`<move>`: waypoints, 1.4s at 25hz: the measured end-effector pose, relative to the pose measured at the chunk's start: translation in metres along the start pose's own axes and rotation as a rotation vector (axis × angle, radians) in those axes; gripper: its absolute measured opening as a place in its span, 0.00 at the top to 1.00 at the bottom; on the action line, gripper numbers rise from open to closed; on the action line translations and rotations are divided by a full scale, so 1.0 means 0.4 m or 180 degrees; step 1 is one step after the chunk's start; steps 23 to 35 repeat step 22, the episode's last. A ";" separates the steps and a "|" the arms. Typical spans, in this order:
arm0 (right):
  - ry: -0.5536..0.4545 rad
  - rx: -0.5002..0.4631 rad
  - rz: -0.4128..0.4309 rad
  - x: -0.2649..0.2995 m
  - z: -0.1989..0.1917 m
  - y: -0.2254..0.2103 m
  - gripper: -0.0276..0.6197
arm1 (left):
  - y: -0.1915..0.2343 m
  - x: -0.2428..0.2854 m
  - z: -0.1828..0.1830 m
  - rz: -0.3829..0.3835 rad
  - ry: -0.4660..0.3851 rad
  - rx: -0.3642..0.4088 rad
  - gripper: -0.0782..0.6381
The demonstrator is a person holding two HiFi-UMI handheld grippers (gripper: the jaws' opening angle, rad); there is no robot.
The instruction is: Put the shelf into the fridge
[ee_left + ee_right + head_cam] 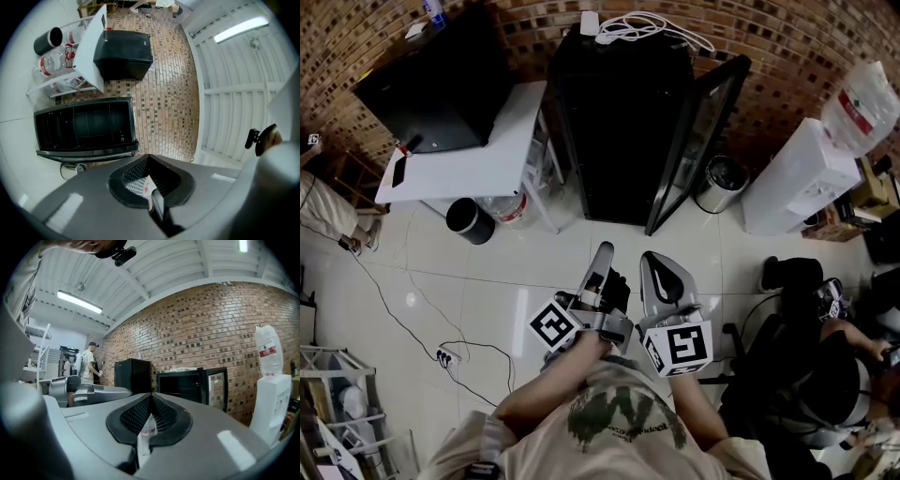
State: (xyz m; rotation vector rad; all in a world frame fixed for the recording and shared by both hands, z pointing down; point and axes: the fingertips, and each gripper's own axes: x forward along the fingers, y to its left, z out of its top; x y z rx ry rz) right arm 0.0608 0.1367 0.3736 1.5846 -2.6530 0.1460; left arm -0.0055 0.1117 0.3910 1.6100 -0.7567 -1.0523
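Observation:
The black fridge (623,112) stands against the brick wall, its glass door (698,136) swung open to the right. Its dark inside shows in the left gripper view (84,125) and in the right gripper view (180,383). No loose shelf is in any view. Both grippers are held close to my chest, well short of the fridge, pointing toward it. My left gripper (602,253) is shut with nothing between its jaws (149,157). My right gripper (654,260) sits beside it, also shut and empty (151,395).
A white table (492,150) carrying a black box (441,84) stands left of the fridge, with a black bin (470,220) and water bottles under it. A metal bin (722,183) and a water dispenser (802,173) stand to the right. Cables and a power strip (447,356) lie on the floor. A person (830,352) sits at the right.

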 end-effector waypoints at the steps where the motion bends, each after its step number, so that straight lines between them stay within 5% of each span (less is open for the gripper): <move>1: -0.0008 -0.0009 -0.0010 0.000 0.000 0.001 0.96 | 0.000 -0.003 0.001 0.0008 0.0000 -0.0006 0.89; 35: -0.0193 -0.0095 -0.0176 0.044 0.022 0.053 0.96 | -0.020 -0.020 0.058 0.0026 0.0167 -0.0135 0.89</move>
